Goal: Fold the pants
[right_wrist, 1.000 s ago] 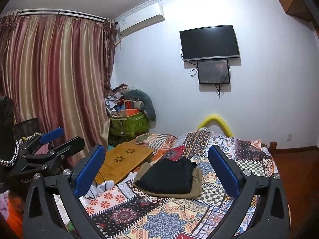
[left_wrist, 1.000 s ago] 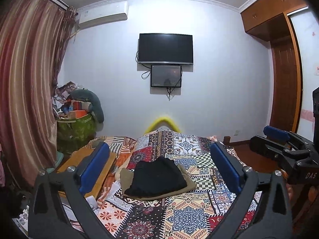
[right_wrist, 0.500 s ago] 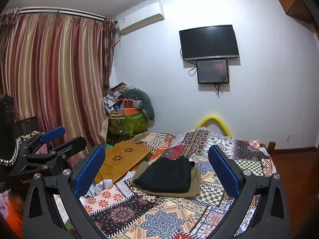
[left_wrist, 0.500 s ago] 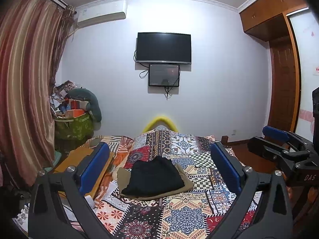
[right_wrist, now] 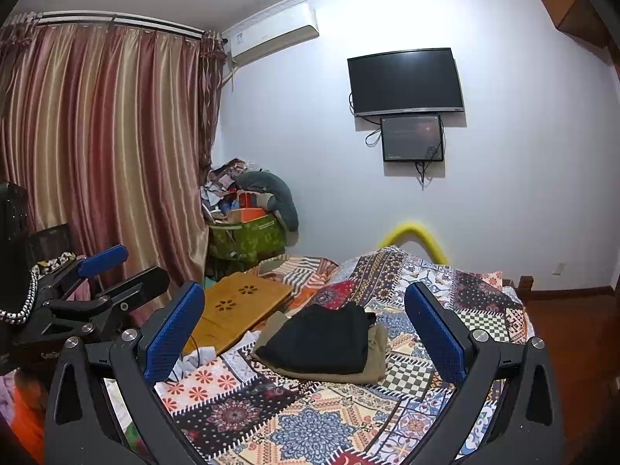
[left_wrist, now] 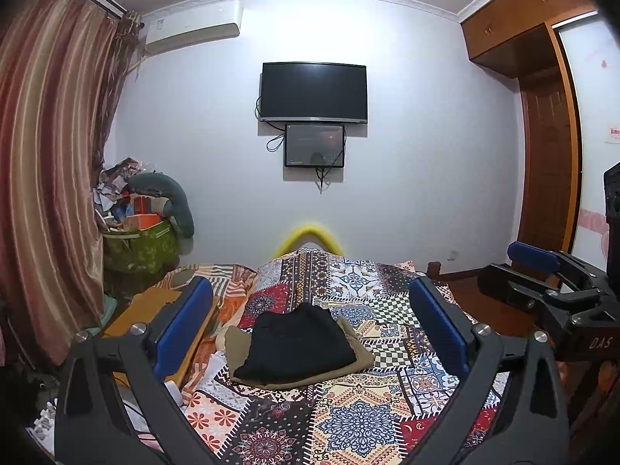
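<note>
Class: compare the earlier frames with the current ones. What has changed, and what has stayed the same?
Only the left wrist view drifts slightly. Nothing was grasped or released: the left gripper and right gripper stay open and empty above the bed. The folded black pants remain atop the khaki pair.

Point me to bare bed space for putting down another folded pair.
Free: the quilt in front of the black pants, which lie on the tan pants, and the stretch to their right toward the bed's edge. Crowded: the left side, with the wooden tray, white cloth and cable. Both tools are open, above the near edge.
</note>
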The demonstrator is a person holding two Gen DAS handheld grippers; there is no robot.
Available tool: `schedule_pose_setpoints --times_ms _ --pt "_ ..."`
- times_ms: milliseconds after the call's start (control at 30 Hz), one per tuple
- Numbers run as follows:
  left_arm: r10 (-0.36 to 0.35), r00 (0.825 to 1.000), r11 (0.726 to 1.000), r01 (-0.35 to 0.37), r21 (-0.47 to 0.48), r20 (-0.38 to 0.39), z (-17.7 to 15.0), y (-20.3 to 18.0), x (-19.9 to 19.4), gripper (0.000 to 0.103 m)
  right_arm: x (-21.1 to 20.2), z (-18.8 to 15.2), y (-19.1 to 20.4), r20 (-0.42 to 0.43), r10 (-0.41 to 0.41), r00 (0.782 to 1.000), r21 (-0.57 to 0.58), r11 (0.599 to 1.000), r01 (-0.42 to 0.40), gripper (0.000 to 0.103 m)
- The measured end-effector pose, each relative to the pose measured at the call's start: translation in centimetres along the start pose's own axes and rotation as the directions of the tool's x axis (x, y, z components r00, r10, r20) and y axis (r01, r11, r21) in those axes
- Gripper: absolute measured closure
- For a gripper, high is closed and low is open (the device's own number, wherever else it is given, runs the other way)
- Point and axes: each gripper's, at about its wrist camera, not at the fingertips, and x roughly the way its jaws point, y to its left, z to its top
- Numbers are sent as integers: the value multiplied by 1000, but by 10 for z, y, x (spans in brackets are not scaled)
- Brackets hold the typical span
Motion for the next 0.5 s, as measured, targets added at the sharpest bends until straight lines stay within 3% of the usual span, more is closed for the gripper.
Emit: schedule_pose_setpoints --times_ms 500 --pt "-20 1000 1000 20 -5 -8 2 -3 3 1 1 2 -4 -1 -6 1000 0 1000 6 0"
